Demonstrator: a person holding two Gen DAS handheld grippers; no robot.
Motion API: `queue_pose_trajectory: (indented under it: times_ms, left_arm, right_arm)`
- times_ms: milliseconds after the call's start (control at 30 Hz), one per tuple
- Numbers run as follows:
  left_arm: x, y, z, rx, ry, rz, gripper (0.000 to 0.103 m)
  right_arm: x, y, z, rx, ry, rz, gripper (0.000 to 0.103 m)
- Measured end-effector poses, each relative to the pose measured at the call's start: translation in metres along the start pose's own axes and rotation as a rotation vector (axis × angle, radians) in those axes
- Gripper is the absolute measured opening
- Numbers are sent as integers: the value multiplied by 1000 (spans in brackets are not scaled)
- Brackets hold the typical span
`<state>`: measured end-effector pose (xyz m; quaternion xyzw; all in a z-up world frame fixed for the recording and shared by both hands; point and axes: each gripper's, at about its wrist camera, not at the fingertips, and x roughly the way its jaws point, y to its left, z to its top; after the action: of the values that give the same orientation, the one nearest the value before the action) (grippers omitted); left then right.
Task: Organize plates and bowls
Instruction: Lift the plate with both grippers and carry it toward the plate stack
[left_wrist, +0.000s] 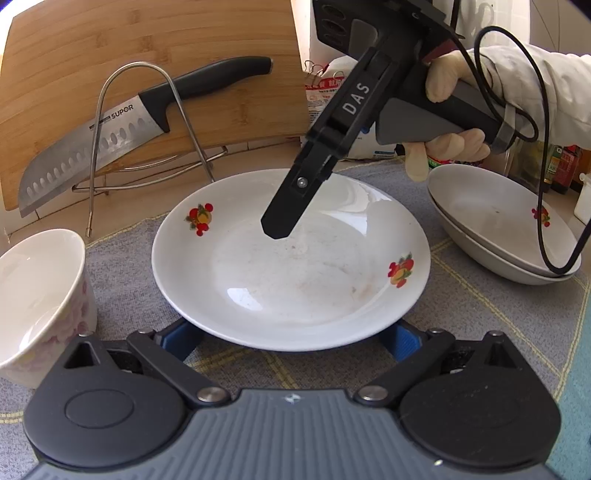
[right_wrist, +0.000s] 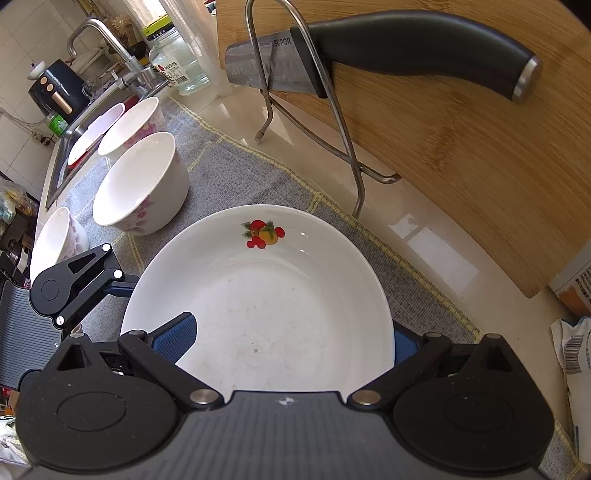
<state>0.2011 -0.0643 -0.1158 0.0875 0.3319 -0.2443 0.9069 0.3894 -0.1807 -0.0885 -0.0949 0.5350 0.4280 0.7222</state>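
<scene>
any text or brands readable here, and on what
"SUPOR": steel blade of the black-handled kitchen knife.
"DAS": black body of the right gripper.
Too small or blurred to read: print on the white packets, the glass jar's label and the bottle labels.

White fruit-print plate (left_wrist: 291, 266) flat on grey mat (left_wrist: 122, 266).
</scene>
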Motion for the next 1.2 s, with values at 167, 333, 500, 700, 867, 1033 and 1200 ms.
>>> queue_pose_trajectory:
  times_ms: [167, 333, 500, 700, 867, 1033, 1200]
  left_arm:
    - [0, 1, 1, 0, 8, -8, 100]
    - [0, 3, 4, -3, 18, -18, 100]
    - [-1, 4, 6, -9, 25, -23, 100]
    - [-3, 8, 10, -18, 33, -31, 100]
    - [-5, 10, 12, -30, 39, -36, 100]
    - [-9, 8, 15, -38, 36, -47, 100]
    - [-16, 3, 16, -38, 45, -55, 100]
  right_arm:
    - [0, 0, -1, 14, -9, -2, 103]
    - [-2, 1, -3, 19, -10, -5, 103]
    - [-3, 6, -4, 11, -6, -10, 103]
    - [-5, 11, -6, 13, -9, -8, 103]
    - [-9, 17, -8, 9, -14, -9, 103]
    - [-14, 24, -12, 12, -17, -9, 103]
    - [-22, 35, -18, 8, -22, -11, 103]
